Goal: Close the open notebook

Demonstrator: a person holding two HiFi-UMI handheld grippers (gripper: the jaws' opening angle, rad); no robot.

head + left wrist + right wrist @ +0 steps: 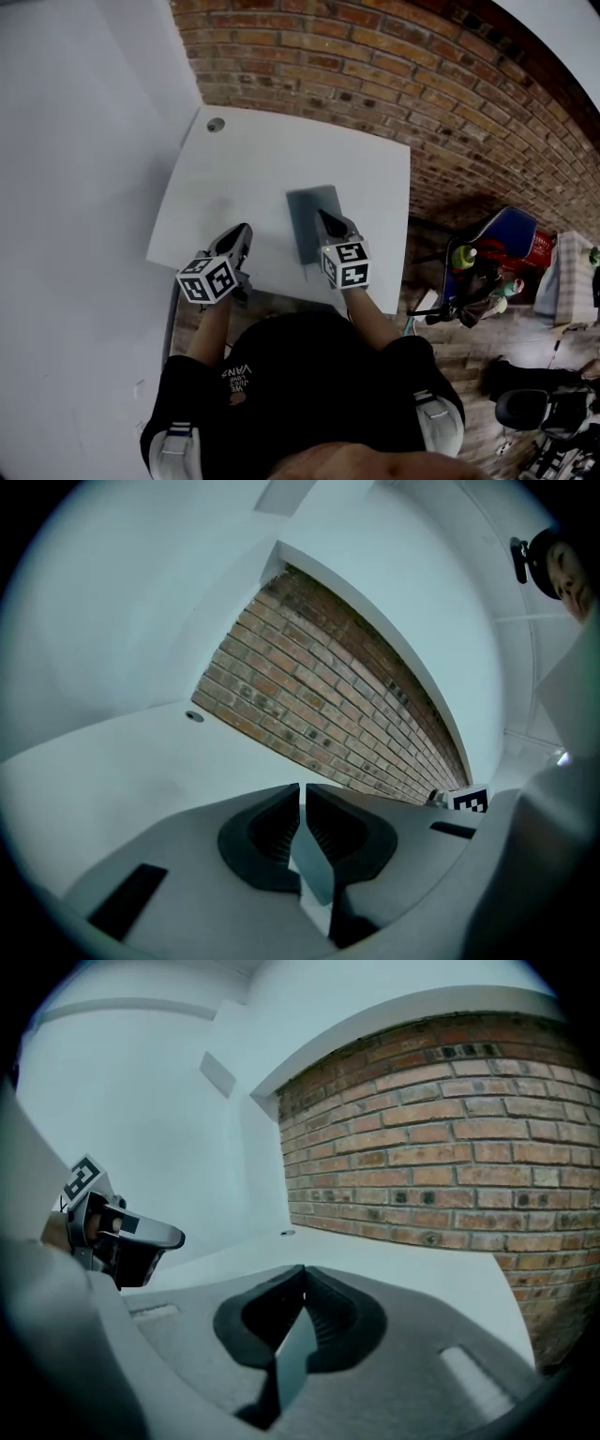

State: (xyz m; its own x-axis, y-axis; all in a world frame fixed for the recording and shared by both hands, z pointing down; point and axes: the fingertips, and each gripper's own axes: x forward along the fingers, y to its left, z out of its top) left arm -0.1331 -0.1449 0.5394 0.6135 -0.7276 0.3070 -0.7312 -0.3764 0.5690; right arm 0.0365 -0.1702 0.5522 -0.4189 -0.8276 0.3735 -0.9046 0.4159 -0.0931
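We judge the flat grey rectangular notebook, at the middle of the white bench, already shut. To finish well, we should draw the right tongs clear without dragging its cover. The right tongs and left tongs are both pinched together, empty. The notebook's long axis runs from lower to upper frame, leaning slightly left

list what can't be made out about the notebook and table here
- notebook, head view: the right gripper covers its near end, so whether the cover lies fully flat there cannot be told.
- notebook, both gripper views: not in frame; they show only the table and walls past the jaws.
- round spot at the far corner of the table, head view: too small to identify.
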